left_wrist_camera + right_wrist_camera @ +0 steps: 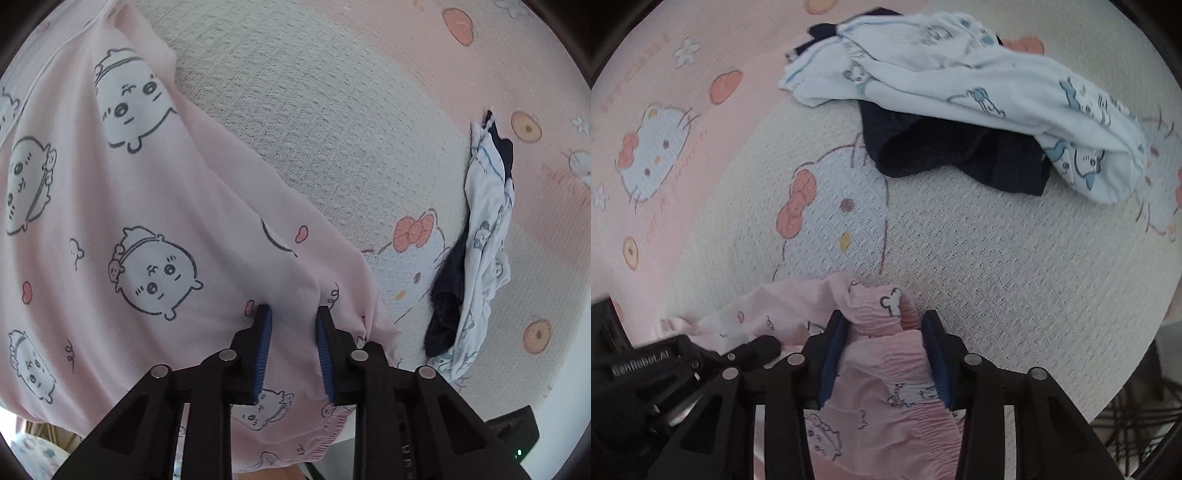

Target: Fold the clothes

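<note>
The pink garment (pixel 122 229) is lying on the cartoon-print blanket (pixel 332 129), its near edge gathered. The left gripper (pixel 293 317) is pinching a fold of it; the right gripper (pixel 886 321) is clamping its ruched waistband (pixel 882 321). A white and navy clothes pile (pixel 960 110) is lying farther off.

Both fisheye views are evenly and softly lit, daylight-like, with no glare and only faint shadows under the dark garment (pixel 960 158). Straight lines bow strongly toward the round black borders (corners are fully vignetted). The bed cover (pixel 332 110) looks washed-out and pale; the right view is slightly smeared at its lower-left edge.
</note>
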Demonstrator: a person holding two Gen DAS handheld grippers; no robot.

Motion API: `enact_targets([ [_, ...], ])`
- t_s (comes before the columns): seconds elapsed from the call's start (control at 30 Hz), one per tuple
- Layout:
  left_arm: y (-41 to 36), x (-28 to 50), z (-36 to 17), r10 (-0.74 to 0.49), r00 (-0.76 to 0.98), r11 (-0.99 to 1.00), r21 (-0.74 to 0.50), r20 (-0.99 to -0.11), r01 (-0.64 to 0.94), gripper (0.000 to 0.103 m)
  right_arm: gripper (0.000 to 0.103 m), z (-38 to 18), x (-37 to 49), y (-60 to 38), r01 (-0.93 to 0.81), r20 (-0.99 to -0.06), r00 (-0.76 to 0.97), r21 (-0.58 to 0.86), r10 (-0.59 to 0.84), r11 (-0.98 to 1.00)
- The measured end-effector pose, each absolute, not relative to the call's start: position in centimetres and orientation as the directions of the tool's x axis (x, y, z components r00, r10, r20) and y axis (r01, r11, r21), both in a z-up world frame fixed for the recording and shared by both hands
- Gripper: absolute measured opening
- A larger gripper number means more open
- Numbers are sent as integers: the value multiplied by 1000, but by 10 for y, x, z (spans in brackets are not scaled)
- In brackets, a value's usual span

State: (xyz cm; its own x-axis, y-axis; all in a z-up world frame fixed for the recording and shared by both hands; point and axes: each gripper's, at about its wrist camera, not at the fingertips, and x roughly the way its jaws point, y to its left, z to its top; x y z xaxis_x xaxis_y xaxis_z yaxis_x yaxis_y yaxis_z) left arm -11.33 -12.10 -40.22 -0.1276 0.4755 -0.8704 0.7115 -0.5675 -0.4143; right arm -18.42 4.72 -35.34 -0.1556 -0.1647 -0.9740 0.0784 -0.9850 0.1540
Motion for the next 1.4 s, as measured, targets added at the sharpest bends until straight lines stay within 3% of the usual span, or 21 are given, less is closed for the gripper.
enact_targets([
  [0.13, -122, -108, -405, 509, -160, -527, -452, -846, 720, 9, 24, -341, -176, 42, 147, -961, -221, 137, -168, -979],
  [0.23, -119, -106, -410, 597, -188, -451, -520, -780, 725, 8, 23, -321, -175, 44, 180, -938, -282, 152, -199, -972],
  [0.37, -116, -111, -406, 623, -240, -414, -575, -744, 706, 8, 22, -298, -180, 48, 215, -913, -337, 161, -228, -963],
  [0.67, -113, -125, -409, 634, -293, -395, -625, -716, 673, 8, 22, -308, -206, 76, 131, -929, -278, 217, -246, -967],
  [0.77, -108, -132, -405, 640, -295, -395, -632, -710, 667, 8, 22, -313, -209, 77, 116, -949, -246, 173, -198, -978],
  [0.87, -119, -131, -396, 647, -333, -425, -686, -686, 590, 7, 23, -321, -211, 81, 77, -956, -219, 183, -196, -980],
  [0.97, -120, -131, -374, 661, -442, -428, -789, -606, 441, 8, 27, -325, -214, 88, 42, -959, -197, 198, -202, -979],
  [1.13, -123, -130, -337, 651, -515, -471, -829, -558, 302, 9, 56, -325, -216, 104, -10, -960, -187, 215, -209, -977],
  [1.23, -126, -126, -323, 623, -496, -551, -789, -605, 271, 20, 59, -315, -212, 116, -32, -948, -217, 245, -232, -969],
  [1.3, -131, -115, -315, 608, -458, -611, -750, -649, 253, 44, 60, -306, -205, 120, -17, -938, -241, 259, -248, -966],
  [1.4, -131, -103, -314, 627, -442, -603, -759, -641, 246, 45, 63, -293, -192, 118, 30, -920, -276, 280, -277, -960],
])
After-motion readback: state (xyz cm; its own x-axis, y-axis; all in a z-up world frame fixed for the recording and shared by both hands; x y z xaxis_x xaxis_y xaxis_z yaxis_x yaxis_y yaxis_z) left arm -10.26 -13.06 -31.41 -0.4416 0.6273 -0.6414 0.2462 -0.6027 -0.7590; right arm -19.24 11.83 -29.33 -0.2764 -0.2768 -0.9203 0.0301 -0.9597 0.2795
